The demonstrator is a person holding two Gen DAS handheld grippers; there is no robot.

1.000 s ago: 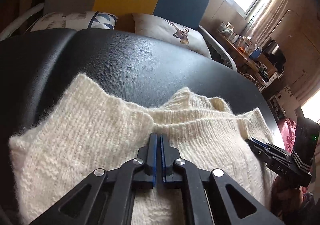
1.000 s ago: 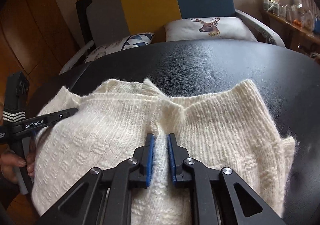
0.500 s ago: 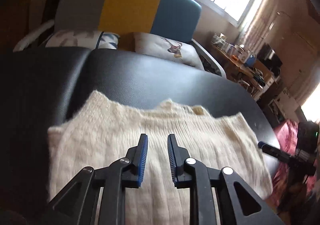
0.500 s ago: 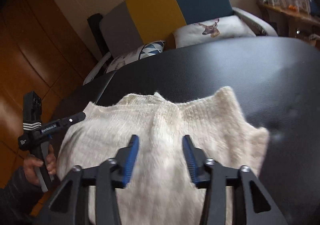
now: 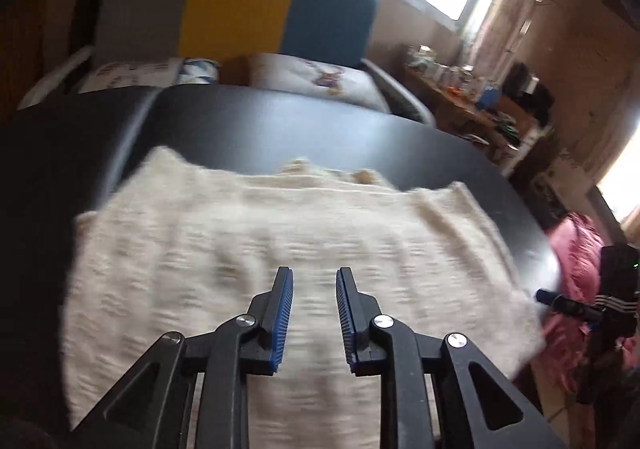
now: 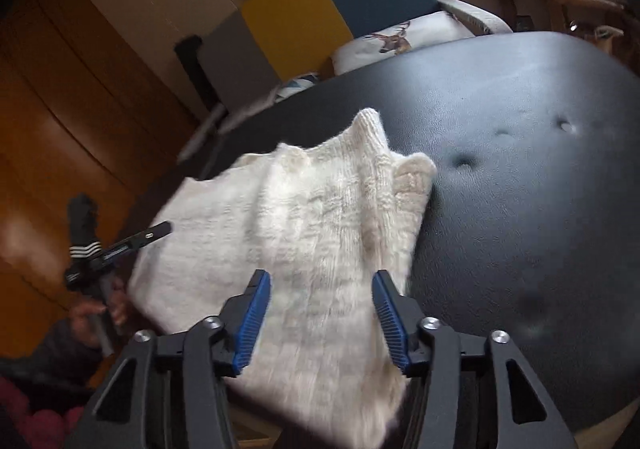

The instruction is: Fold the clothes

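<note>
We hold both claws, left gripper [image 5: 314,313] and right gripper [image 6: 320,317], parted and empty above the cream sweater [image 6: 304,233].

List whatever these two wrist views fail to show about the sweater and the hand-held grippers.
- Sweater knit detail: motion-blurred in the left wrist view.
- Sweater's near hem: cut off by the bottom edge and hidden behind the left hand-held gripper; in the right wrist view, behind the right hand-held gripper.
- Layers folded underneath: covered by the top layer.
- Hand holding the left gripper: blurred, at the right wrist view's dim edge.
</note>
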